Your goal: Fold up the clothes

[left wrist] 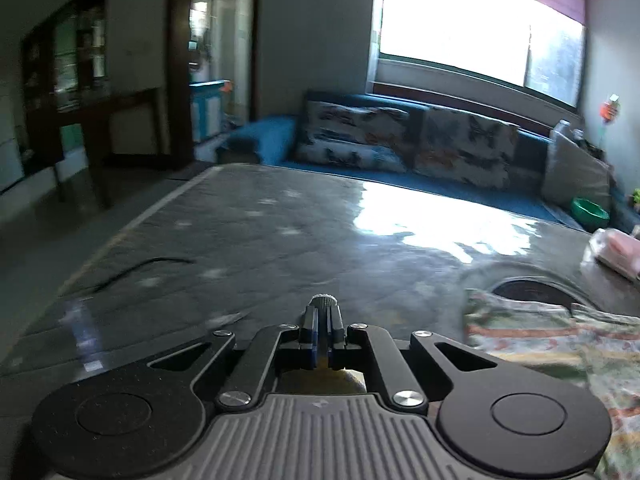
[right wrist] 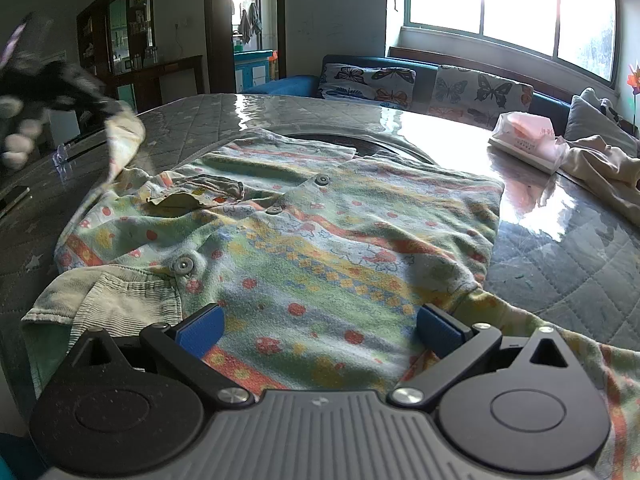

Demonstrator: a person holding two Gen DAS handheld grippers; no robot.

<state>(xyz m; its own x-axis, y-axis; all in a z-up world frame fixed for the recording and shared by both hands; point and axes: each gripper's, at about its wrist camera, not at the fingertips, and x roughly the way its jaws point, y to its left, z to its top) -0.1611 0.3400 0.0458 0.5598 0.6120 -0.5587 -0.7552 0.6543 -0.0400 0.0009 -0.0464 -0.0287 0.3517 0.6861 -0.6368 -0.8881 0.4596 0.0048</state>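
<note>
From the left wrist view, the left gripper [left wrist: 322,322] was clenched, its blue-padded fingers [left wrist: 316,336] pressed together on a small ribbed pale cuff of cloth [left wrist: 324,301] that poked out beyond the tips. It hung above the grey quilted table cover under clear glossy plastic [left wrist: 248,240], which threw back the glare of the wide window [left wrist: 476,28]. At the right edge lay part of the pastel green, yellow and orange patterned child's garment [left wrist: 540,340], next to a dark round disc [left wrist: 532,290] set in the table. Behind the table stood a blue sofa [left wrist: 400,104] with butterfly-print cushions [left wrist: 468,144]. The picture was blurred.

From the right wrist view, the right gripper [right wrist: 320,330] was released, its blue pads [right wrist: 202,330] standing wide apart just over the near hem of the patterned garment [right wrist: 320,232], with nothing pinched between them. The garment lay spread flat on the table [right wrist: 560,272], round snap buttons [right wrist: 183,265] running up its front, one sleeve trailing off to the right near the gripper. At the far left the left gripper [right wrist: 100,104], blurred, held the end of the garment's other sleeve [right wrist: 124,136] lifted off the table. Further back on the right sat a pink-and-white tissue pack [right wrist: 524,140] touching a beige crumpled cloth [right wrist: 600,168].
</note>
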